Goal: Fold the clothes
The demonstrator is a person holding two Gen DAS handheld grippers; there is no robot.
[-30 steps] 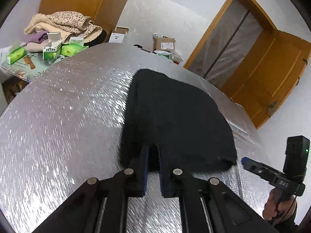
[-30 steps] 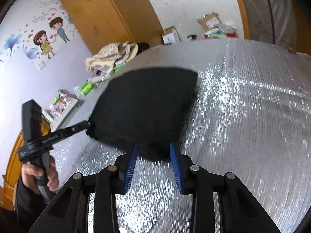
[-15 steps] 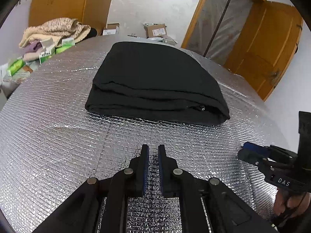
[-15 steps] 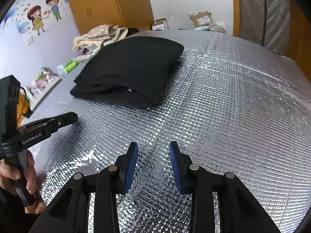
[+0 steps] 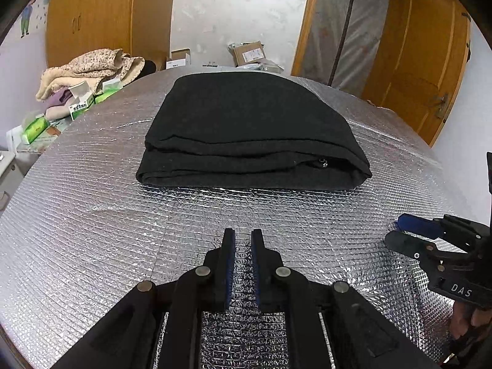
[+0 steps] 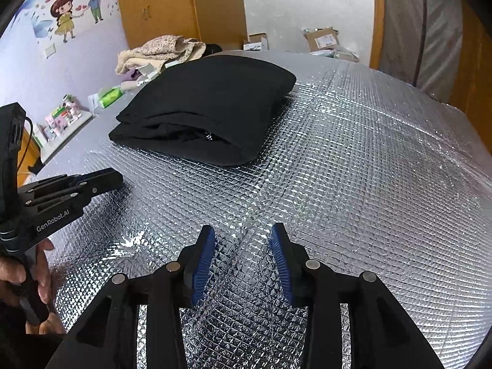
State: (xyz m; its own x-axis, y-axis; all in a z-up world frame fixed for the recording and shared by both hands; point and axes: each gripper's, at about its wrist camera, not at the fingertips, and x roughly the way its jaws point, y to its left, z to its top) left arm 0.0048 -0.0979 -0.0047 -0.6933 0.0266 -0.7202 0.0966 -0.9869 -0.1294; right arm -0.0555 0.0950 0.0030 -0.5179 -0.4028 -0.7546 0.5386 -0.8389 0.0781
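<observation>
The folded black garment (image 5: 252, 132) lies toward the silver surface's (image 5: 92, 215) far edge. Nearer, the left gripper (image 5: 243, 236) fingers stand narrow and empty; the right gripper (image 6: 243, 233), just opening, gapes wide, empty.

A lived-in bedroom at home, pressed into use as a folding station.

At ten o'clock a lilac wall carries a cartoon sticker of a boy and girl with hearts (image 6: 77, 6); a tall orange-brown wooden wardrobe (image 5: 101, 18) stands at eleven. A heap of beige floral blankets (image 5: 92, 67) and green-and-white tissue packs (image 5: 37, 127) crowd a side surface. Brown cardboard parcels (image 5: 249, 53) sit at twelve, an orange wooden door (image 5: 427, 70) hangs open at two, and silver quilted foil sheeting (image 5: 92, 215) covers the wide surface underfoot.
</observation>
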